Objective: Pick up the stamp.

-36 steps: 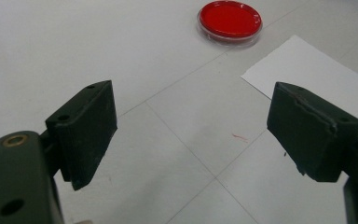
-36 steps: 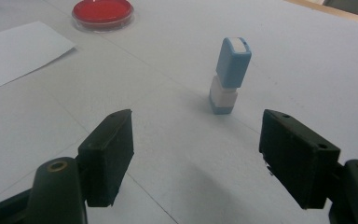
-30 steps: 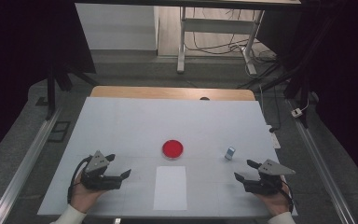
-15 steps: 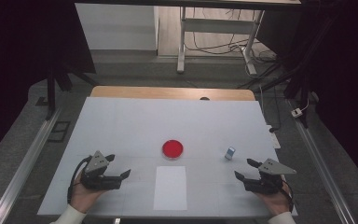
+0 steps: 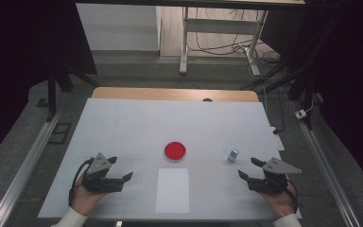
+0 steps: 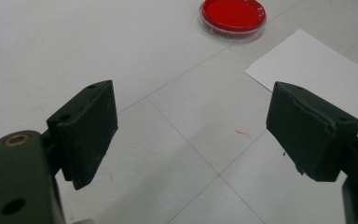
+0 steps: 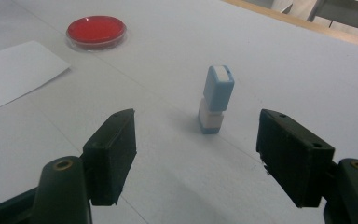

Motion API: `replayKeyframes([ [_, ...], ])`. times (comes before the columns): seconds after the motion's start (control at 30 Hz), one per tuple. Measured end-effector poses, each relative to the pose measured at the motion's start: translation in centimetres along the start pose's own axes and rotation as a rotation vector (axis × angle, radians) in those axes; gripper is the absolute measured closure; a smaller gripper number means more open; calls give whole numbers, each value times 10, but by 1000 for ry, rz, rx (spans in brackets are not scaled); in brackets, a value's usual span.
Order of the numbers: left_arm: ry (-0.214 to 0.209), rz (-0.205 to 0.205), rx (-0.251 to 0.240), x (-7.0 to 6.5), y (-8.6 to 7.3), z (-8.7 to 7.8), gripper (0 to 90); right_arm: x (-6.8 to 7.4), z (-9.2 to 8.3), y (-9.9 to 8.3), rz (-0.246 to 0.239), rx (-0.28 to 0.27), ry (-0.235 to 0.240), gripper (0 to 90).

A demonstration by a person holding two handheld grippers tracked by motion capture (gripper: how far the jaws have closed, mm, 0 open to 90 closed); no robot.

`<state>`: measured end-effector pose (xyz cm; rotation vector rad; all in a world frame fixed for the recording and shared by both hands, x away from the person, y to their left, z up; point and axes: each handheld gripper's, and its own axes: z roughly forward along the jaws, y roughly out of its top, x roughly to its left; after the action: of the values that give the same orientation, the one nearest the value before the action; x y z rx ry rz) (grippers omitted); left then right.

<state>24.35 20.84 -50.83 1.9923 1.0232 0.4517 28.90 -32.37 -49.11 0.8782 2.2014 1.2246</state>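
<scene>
Red round shallow dish point(image 5: 175, 151) sits at table centre, at 12 o'clock from the white rectangular paper sheet point(image 5: 172, 189), apart from it. White table surface point(image 5: 123, 127) offers open room on all sides. Left gripper point(image 5: 121, 169) and right gripper point(image 5: 247, 168) rest released, jaws spread. Small blue-and-white upright stamp block point(image 7: 216, 99) stands at 12 o'clock from the right gripper, untouched.

We see bare surface point(image 5: 123, 127) between our right gripper point(image 7: 193, 149) and the small blue stamp point(image 7: 216, 100); nothing blocks it.
</scene>
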Motion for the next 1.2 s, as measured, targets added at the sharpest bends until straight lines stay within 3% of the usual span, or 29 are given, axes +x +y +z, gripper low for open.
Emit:
replayKeyframes([
  [0.43,1,-7,7,1,-1,1,166,2,4,21,-29,58,4,283],
  [1.03,-2,9,20,0,0,6,169,-12,40,65,-53,212,23,280],
  [1.2,-1,16,21,0,0,6,169,-17,53,66,-38,229,25,282],
])
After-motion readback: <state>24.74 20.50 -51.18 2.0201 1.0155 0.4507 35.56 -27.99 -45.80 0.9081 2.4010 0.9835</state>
